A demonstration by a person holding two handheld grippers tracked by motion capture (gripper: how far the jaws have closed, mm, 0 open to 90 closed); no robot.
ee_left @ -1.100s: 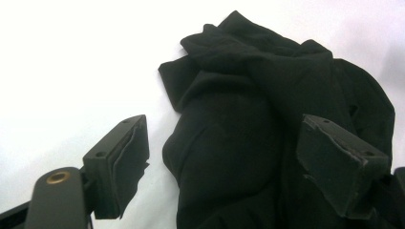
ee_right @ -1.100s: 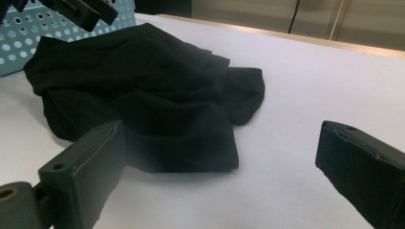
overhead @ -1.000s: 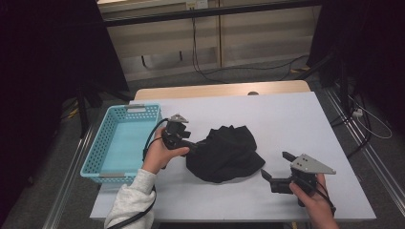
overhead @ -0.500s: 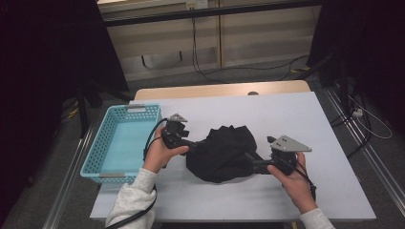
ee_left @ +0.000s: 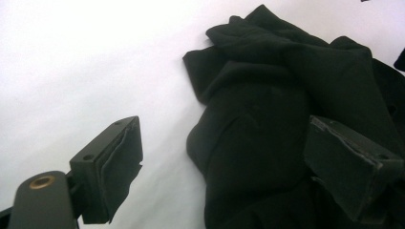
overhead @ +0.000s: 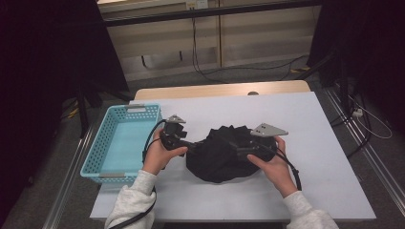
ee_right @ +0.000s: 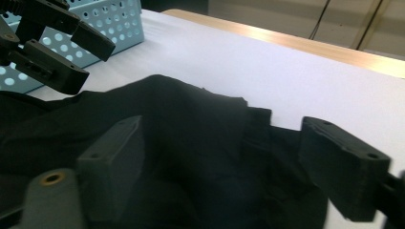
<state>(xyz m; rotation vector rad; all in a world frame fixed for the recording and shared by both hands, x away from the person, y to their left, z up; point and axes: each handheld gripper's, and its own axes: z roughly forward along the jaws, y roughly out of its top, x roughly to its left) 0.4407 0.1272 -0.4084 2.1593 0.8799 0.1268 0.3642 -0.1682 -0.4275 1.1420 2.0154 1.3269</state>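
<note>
- The turquoise perforated basket (overhead: 119,143) stands at the left edge of the white table (overhead: 325,143), at about nine o'clock from the cloth; its inside looks bare.
- The left hand (overhead: 157,156) comes in from six o'clock, a pale grey sleeve (overhead: 129,205) on the forearm, and carries the left gripper (overhead: 193,145), which points toward three o'clock at the cloth's left edge.
- In the left gripper view its jaws stand wide apart — one over bare white table, the other over the dark fabric — and nothing is pinched between the pads (ee_left: 126,157); whether the farther pad touches the cloth I cannot tell.
- The black cloth (overhead: 222,155) lies crumpled in a heap at the middle of the table, nearer the front edge, between the two grippers; folds bunch up toward twelve o'clock.
- The right gripper (overhead: 239,151), with a grey three-cornered plate (overhead: 269,130) on top, reaches in from three o'clock onto the heap's right side, held by the right hand (overhead: 272,167).
- Its jaws have just been closing but are apart, with the raised fabric (ee_right: 191,143) between them; the pads are not seen pressing on it.
- In the right gripper view the left gripper (ee_right: 90,52) shows at ten o'clock, its jaws parted, in front of the basket (ee_right: 114,19).
</note>
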